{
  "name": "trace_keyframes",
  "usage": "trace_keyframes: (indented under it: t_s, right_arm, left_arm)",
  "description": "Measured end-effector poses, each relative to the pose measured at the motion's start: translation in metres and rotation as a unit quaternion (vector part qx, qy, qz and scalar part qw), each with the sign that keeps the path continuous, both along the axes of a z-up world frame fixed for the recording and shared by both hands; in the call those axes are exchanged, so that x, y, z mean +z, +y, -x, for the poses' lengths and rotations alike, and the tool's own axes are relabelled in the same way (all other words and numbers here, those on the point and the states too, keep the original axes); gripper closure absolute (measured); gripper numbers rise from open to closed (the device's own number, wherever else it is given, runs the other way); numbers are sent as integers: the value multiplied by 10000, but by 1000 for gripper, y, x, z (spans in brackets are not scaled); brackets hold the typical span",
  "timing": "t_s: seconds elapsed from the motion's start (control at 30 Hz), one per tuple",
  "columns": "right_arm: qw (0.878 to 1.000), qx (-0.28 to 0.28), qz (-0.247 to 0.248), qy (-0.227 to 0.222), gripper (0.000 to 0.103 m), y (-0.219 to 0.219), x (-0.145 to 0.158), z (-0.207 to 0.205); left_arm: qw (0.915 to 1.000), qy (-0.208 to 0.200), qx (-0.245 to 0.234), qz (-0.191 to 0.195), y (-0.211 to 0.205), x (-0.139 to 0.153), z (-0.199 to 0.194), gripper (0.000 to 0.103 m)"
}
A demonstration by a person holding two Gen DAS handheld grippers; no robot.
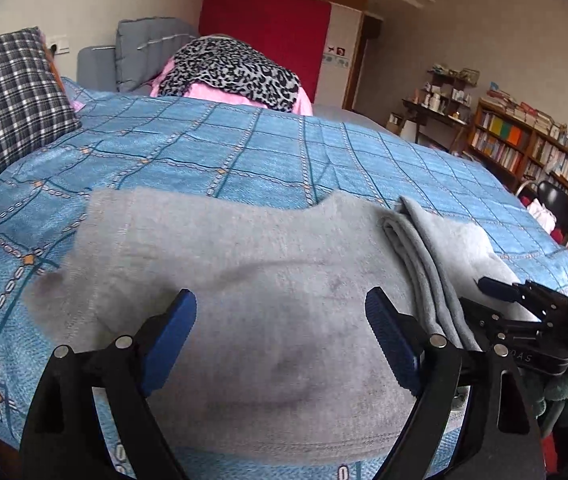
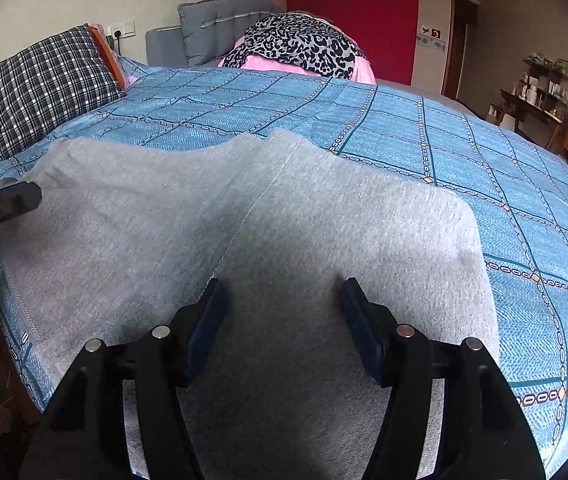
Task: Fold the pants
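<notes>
- Left wrist view: grey pants (image 1: 244, 264) lie flat on the blue bedspread (image 1: 244, 140), a folded part bunched at their right edge;
- left gripper (image 1: 280, 320) hovers above them, fingers wide apart, empty;
- right gripper (image 2: 284, 312) likewise spread over the cloth, clasping nothing;
- plaid pillow (image 2: 48, 80) beyond.

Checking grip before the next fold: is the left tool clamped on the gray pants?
No: the left tool stands open above the gray pants, pinching no fabric.

Matt grey fleecy-knit pants (image 2: 284, 220) on a smooth printed cotton-like bedspread (image 2: 483, 160) — blue ribbed pads (image 1: 387, 332), matt black plastic.
</notes>
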State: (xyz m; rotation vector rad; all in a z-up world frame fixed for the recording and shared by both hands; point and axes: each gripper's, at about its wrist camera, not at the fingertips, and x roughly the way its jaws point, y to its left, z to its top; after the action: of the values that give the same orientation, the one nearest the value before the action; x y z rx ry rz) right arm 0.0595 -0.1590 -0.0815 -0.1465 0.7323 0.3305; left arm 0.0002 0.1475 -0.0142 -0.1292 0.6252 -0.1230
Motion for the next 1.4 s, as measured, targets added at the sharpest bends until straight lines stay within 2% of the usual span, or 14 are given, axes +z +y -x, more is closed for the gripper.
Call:
trace_keyframes:
  t_s: [0.1, 0.17, 0.3, 0.4, 0.6, 0.67, 0.83, 0.9, 1.13, 1.3, 1.4]
  right_arm:
    - [10000, 0, -36, -10, 40, -1, 0, 0]
    - [10000, -1, -58, -19, 40, -1, -1, 0]
    - [10000, 0, -76, -34, 40, -1, -1, 0]
    - [9999, 0, -104, -42, 40, -2, -1, 0]
    - [9999, 1, -107, -46, 40, -2, -1, 0]
    - [9999, 1, -108, -48, 40, -2, -2, 0]
    - [9999, -5, -128, -47, 40, -3, -2, 0]
    - [9999, -16, -142, -52, 40, -1, 0, 0]
    - [9999, -14, -145, -57, 40, -2, -1, 0]
    - [9999, -18, -146, -55, 40, -2, -1, 0]
    - [9999, -17, -145, -57, 40, -2, -1, 0]
  left_arm:
    - [9977, -31, 655, 151, 31, 4, 8, 17]
    - [9926, -44, 1198, 181, 52, 6, 12, 17]
    - [9839, -37, 1760, 303, 84, 7, 19, 17]
    - [9787, 60, 1987, 506, 102, 0, 23, 17]
    - [9739, 535, 1976, 978, 117, -27, 22, 16]
    - [9739, 468, 1894, 1161, 118, -30, 22, 11]
    - [9667, 361, 1741, 1841, 129, -28, 19, 11]
    - [9656, 347, 1675, 1960, 129, -27, 16, 11]
    - [9714, 297, 1376, 1913, 113, -21, 7, 14]
    - [9605, 330, 1188, 2495, 125, -31, 1, 25]
    - [9577, 344, 1325, 2532, 125, -33, -6, 32]
